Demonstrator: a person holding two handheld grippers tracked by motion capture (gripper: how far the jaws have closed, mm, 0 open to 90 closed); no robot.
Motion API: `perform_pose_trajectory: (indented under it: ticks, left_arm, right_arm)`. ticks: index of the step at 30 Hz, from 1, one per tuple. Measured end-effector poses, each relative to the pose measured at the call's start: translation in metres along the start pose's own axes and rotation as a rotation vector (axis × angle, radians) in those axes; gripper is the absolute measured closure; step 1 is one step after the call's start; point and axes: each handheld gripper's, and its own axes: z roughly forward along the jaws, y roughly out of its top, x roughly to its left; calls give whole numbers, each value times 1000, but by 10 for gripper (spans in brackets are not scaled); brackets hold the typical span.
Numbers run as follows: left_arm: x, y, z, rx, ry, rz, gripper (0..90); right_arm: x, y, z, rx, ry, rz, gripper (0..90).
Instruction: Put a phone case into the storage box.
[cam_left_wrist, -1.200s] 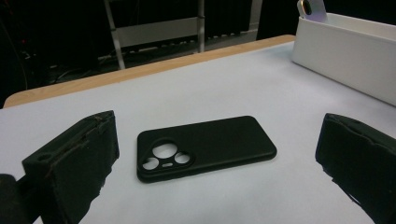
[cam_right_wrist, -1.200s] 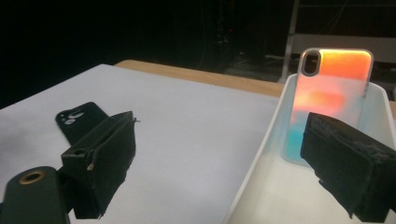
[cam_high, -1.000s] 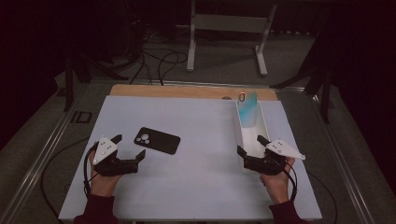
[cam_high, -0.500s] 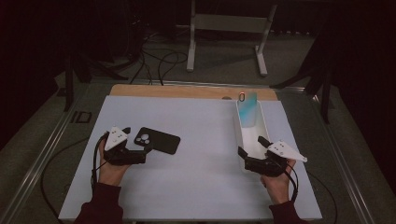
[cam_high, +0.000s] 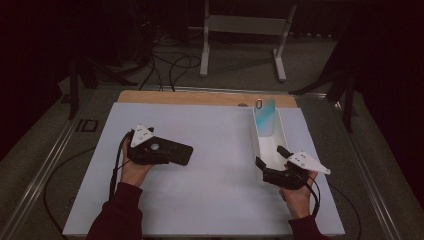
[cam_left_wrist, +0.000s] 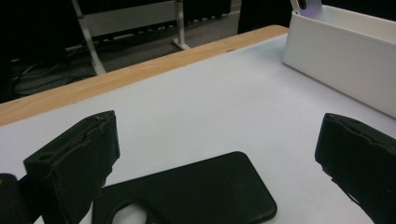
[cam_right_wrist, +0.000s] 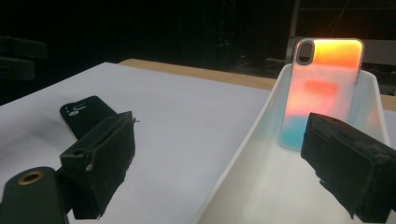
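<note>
Your left gripper (cam_high: 162, 152) hangs with jaws wide apart over the camera end of the flat black rubbery phone case (cam_left_wrist: 196, 196), which lies on the white table sheet (cam_high: 215, 200) between those jaws, untouched as far as I can tell. Your right gripper (cam_high: 270, 162) gapes too, straddling the near wall of the long white plastic tray (cam_right_wrist: 243, 163), where an iridescent orange-and-teal phone case (cam_right_wrist: 322, 93) leans upright at the far end.

Black phone case (cam_left_wrist: 187, 196): at 6 o'clock your left tool's view cuts off its camera-hole end; from above, your left tool (cam_high: 150, 152) covers its 9 o'clock end. Iridescent phone case (cam_right_wrist: 322, 88): right tool's pad hides its lower corner.
</note>
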Motion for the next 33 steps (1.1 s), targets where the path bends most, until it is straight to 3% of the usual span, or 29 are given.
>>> perform_pose_trajectory:
  ticks: [10,16,29,33]
  left_arm:
    - [1,4,30,61,-10,-18,58]
    - [2,3,47,93,6,-34,166]
    - [0,-3,78,133,-13,-74,741]
    - [-2,-7,88,173,-32,-86,893]
  right_arm:
    - [-1,1,-2,-10,0,6,96]
    - [-1,2,-2,-16,-1,10,96]
    - [-2,4,-5,-32,-3,17,96]
    - [-2,5,-6,-38,-5,17,96]
